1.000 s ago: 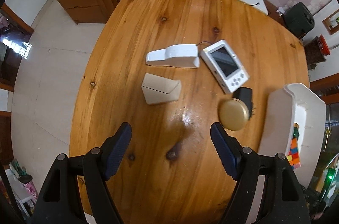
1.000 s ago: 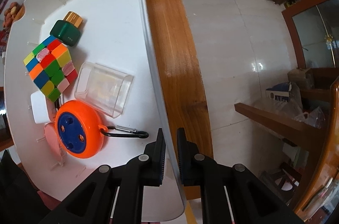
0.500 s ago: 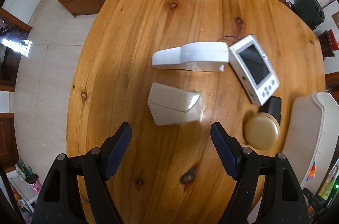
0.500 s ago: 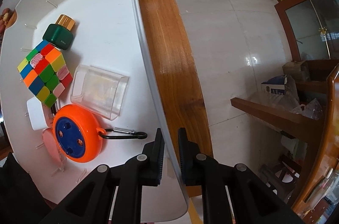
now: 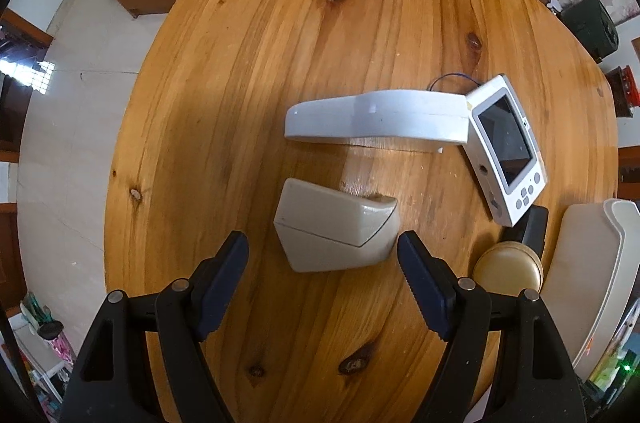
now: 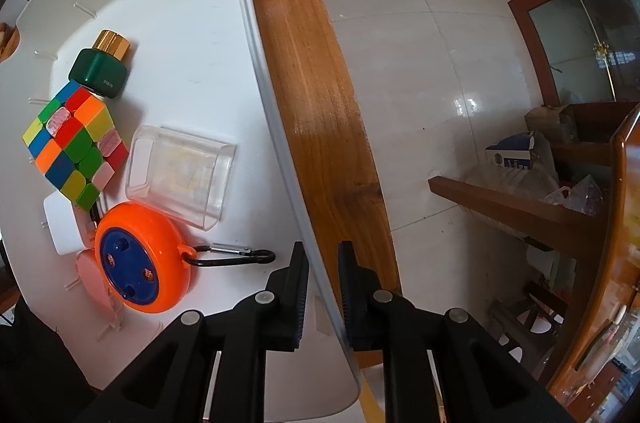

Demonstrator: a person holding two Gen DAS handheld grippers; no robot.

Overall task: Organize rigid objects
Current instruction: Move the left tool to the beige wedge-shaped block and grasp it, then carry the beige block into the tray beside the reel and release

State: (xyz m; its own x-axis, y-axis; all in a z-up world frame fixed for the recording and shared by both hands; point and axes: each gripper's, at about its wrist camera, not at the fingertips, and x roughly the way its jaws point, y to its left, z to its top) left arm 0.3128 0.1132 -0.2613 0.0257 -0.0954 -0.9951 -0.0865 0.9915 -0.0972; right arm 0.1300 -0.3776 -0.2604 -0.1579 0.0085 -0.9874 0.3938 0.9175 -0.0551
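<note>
The left gripper [image 5: 322, 255] hangs over the table [image 5: 248, 71] with its jaws wide apart and nothing between them. The beige box [image 5: 336, 231] lies just beyond the fingertips, at lower centre of the left view; its right corner is close to the right finger, but I cannot tell whether they touch. This looks like the approach to a pick: the box seems to be the next piece bound for the bin [image 5: 580, 271], whose wall shows at the lower right.

Other pieces wait on the wood: a long white part [image 5: 376, 117] at centre, a screen unit [image 5: 506, 147] to its right, and a gold disc [image 5: 508, 265] beside a black block [image 5: 532, 229] near the bin.

In the right view, the right gripper [image 6: 323, 263] straddles the bin rim [image 6: 260, 71] at lower centre, jaws nearly together but with daylight on both sides of the wall, so not clamped. Inside, at left, sit a cube [image 6: 74, 139], a green bottle [image 6: 100, 67], a clear case [image 6: 180, 171] and an orange reel [image 6: 142, 259].

Next, I'd judge, the left jaws must drop either side of the box and close across its width.
</note>
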